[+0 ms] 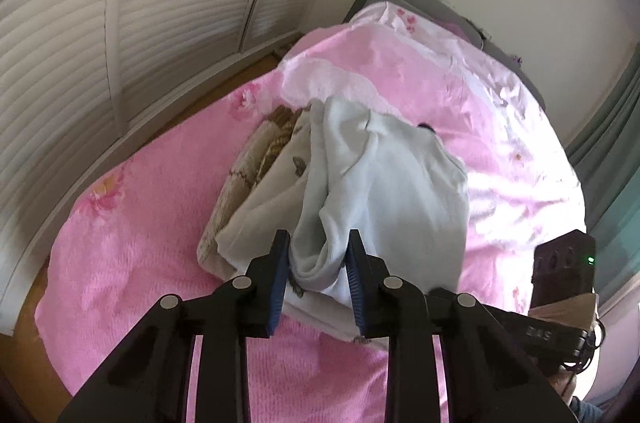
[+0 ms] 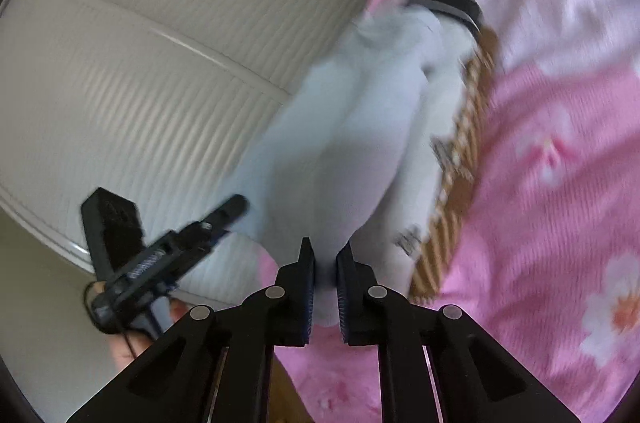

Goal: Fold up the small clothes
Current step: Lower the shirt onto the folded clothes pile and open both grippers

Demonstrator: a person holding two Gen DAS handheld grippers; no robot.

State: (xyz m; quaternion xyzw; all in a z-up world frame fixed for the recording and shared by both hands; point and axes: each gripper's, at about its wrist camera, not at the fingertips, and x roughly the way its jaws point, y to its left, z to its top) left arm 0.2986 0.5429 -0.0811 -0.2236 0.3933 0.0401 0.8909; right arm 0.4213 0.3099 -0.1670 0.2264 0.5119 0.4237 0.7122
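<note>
A pale blue garment (image 1: pixel 384 183) hangs bunched between both grippers above a pink bed. My left gripper (image 1: pixel 319 255) is shut on one gathered edge of it. My right gripper (image 2: pixel 325 259) is shut on another edge of the same garment (image 2: pixel 340 151), which looks blurred in the right wrist view. A dark waistband or trim (image 2: pixel 448 3) shows at its far end. The left gripper also shows in the right wrist view (image 2: pixel 168 255), and the right gripper in the left wrist view (image 1: pixel 560 295).
Under the garment lies a cream cloth with small prints (image 1: pixel 272 199) on a beige and brown patterned blanket (image 1: pixel 248 159). The pink floral bedspread (image 1: pixel 140 243) covers the bed. White louvred doors (image 1: pixel 120 23) stand to the left, with wooden floor (image 1: pixel 24 303) between.
</note>
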